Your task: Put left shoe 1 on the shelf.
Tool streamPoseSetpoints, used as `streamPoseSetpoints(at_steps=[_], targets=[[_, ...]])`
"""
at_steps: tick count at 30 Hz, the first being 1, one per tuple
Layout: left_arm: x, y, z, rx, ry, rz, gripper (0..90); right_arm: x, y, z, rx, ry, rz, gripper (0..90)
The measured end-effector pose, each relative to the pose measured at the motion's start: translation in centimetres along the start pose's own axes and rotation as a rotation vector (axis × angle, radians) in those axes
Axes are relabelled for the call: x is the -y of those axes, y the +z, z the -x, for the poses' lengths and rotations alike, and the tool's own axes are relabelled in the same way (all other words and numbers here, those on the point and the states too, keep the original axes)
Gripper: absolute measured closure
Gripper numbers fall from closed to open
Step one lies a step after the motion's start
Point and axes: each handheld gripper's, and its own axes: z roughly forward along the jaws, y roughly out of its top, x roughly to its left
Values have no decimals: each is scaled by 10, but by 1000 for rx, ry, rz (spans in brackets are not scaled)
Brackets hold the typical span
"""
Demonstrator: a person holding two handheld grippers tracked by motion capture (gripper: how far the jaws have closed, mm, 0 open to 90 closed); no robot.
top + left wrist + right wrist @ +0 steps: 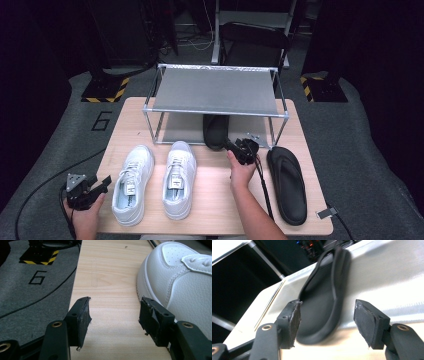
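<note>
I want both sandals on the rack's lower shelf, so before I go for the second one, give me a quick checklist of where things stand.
1. Right gripper let go of first sandal: ok, jaws open, pads off it.
2. First sandal on the lower shelf: not ok, its heel end overhangs the shelf's front edge.
3. Second sandal free to grab: ok, it lies alone on the table, right of the hand.
4. Left gripper out of the way: ok, open at the left table edge beside the white sneakers.
5. Room on the shelf beside the first sandal: cannot tell, the top shelf hides it.
</note>
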Motion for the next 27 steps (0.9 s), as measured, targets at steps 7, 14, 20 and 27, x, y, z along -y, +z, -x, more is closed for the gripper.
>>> streamPoseSetpoints(at_steps=[7,14,20,27], targets=[[-1,2,2,1,8,5,412,10,-32,-5,-67,-97,-52,329],[-2,2,3,5,9,-3,412,19,-62,1,-118,-113,-59,202],[-1,2,3,6,7,-3,412,24,-84,9,-141,-108,-81,342],[-1,2,3,6,6,-8,412,25,-110,17,-90,-158,-116,480]])
